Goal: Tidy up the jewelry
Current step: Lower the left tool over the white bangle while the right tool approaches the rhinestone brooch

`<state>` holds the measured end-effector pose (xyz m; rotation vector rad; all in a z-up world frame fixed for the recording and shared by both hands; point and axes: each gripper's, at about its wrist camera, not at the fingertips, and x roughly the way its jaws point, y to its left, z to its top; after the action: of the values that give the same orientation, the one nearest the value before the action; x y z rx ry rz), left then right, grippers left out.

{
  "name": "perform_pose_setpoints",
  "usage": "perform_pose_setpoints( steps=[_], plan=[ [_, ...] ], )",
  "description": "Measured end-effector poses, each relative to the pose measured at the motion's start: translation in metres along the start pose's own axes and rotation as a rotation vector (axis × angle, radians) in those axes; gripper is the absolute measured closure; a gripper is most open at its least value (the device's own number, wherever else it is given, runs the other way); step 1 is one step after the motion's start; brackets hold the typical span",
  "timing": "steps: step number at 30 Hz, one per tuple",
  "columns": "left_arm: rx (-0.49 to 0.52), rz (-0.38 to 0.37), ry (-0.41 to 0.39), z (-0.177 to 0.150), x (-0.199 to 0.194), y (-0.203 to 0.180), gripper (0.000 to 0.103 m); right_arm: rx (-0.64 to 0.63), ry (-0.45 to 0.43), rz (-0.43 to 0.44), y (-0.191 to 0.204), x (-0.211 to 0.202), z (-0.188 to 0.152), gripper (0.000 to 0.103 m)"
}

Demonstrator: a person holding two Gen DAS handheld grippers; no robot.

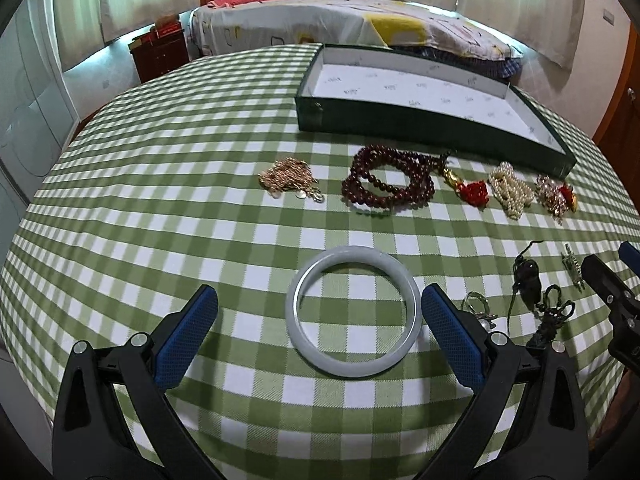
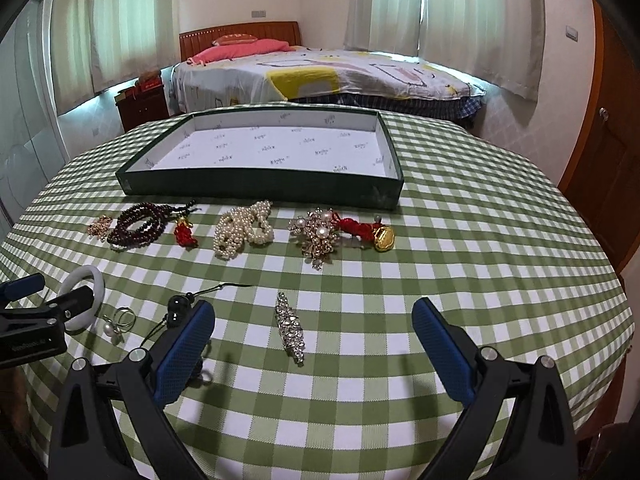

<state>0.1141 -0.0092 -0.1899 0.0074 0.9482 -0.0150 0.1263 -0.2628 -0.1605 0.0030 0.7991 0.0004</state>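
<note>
A pale jade bangle [image 1: 352, 312] lies flat on the checked cloth between the blue pads of my open left gripper [image 1: 320, 308]; nothing is held. Beyond it lie a gold chain [image 1: 289, 179], a dark red bead necklace [image 1: 386, 182], a pearl strand [image 1: 512, 190] and a brooch [image 1: 554, 196]. An empty green tray [image 2: 260, 190] with a white floor stands at the far side. My right gripper [image 2: 314, 318] stands open over a rhinestone hair clip [image 2: 290, 330]. The pearls [image 2: 240, 232], brooch [image 2: 318, 236] and a gold pendant on red cord [image 2: 382, 236] lie ahead of it.
A ring with a pearl [image 2: 118, 322] and a black beaded charm [image 2: 176, 312] lie between the two grippers. The round table's green checked cloth [image 2: 480, 260] has bare room on the right. A bed [image 2: 320, 76] and a wooden door [image 2: 604, 152] stand behind.
</note>
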Motion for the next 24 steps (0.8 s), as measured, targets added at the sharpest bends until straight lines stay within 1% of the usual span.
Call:
perform_pose_setpoints(
  steps=[4, 10, 14, 16, 17, 18, 19, 24],
  plan=[
    [0.007, 0.000, 0.026, 0.000, 0.010, -0.002, 0.004, 0.005, 0.014, 0.006, -0.001, 0.004, 0.000, 0.007],
    [0.010, -0.004, -0.008, -0.001, 0.011, -0.002, 0.004, 0.008, 0.030, 0.008, -0.002, 0.008, -0.001, 0.007],
    [0.017, -0.009, -0.007, -0.001, 0.010, -0.001, 0.004, 0.010, 0.038, 0.006, -0.003, 0.010, -0.002, 0.007],
    [0.018, -0.013, -0.009, -0.001, 0.009, -0.001, 0.007, 0.014, 0.036, 0.015, -0.005, 0.010, -0.002, 0.007],
    [0.021, -0.016, -0.014, -0.002, 0.008, -0.002, 0.016, 0.017, 0.033, 0.019, -0.005, 0.010, -0.002, 0.007],
    [0.032, -0.024, -0.026, -0.002, 0.004, -0.004, 0.028, 0.018, 0.032, 0.021, -0.005, 0.010, -0.002, 0.007],
    [0.041, -0.033, -0.032, -0.002, 0.003, -0.005, 0.032, 0.018, 0.033, 0.019, -0.005, 0.010, -0.002, 0.007],
    [0.045, -0.037, -0.030, -0.002, 0.002, -0.005, 0.034, 0.013, 0.033, 0.034, -0.005, 0.012, -0.001, 0.009]
  ],
)
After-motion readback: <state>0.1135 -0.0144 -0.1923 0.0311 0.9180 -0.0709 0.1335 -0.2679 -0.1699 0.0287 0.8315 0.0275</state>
